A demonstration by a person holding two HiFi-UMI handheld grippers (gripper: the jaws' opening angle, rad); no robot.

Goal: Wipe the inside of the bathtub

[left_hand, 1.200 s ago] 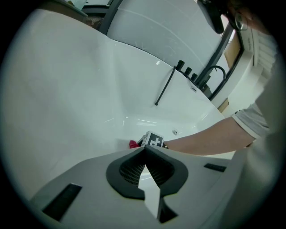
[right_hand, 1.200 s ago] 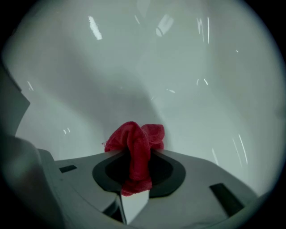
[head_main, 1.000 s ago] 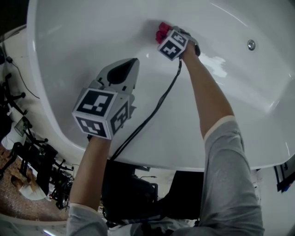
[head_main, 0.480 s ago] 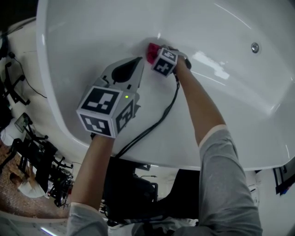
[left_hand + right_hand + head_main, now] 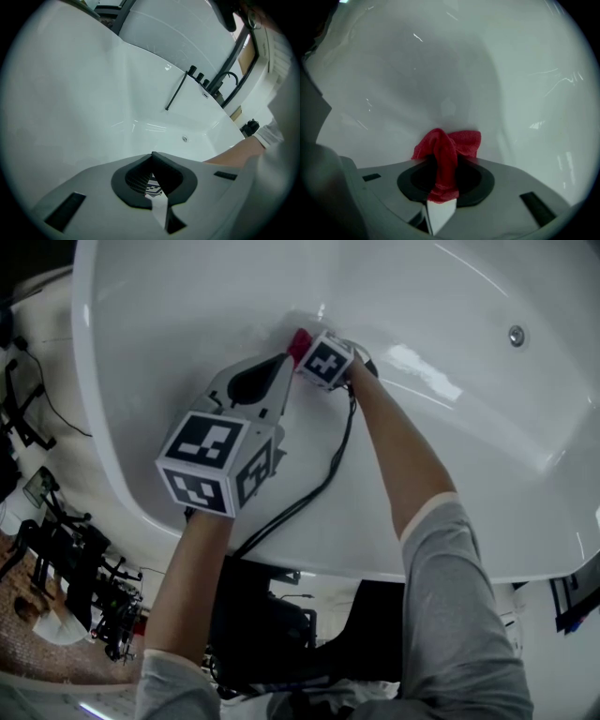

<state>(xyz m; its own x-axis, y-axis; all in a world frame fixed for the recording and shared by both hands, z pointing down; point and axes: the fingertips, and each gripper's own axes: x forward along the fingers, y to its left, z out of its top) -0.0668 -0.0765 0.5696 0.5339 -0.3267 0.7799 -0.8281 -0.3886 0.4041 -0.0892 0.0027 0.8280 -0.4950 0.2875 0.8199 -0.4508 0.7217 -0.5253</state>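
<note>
A white bathtub [image 5: 187, 306] fills the head view from above. My right gripper [image 5: 302, 345] reaches deep into the tub and is shut on a red cloth [image 5: 445, 152], whose bunched end presses against the white inner wall [image 5: 450, 84]. The red cloth [image 5: 299, 341] peeks out just left of the right marker cube [image 5: 325, 360]. My left gripper [image 5: 272, 371] hovers above the tub, nearer to me, its jaws shut with nothing between them. In the left gripper view the left gripper [image 5: 152, 157] points along the tub's inside [image 5: 140, 108].
A drain fitting [image 5: 516, 335] sits on the tub wall at right, and shows small as the drain fitting [image 5: 185, 138]. Black taps and a thin black rod [image 5: 176, 91] stand on the far rim. A black cable [image 5: 319, 484] trails from the right gripper. Clutter lies on the floor at left [image 5: 56, 559].
My right gripper has slid the red cloth leftward along the tub wall, ending close to the left gripper's tip. The left gripper has barely moved.
</note>
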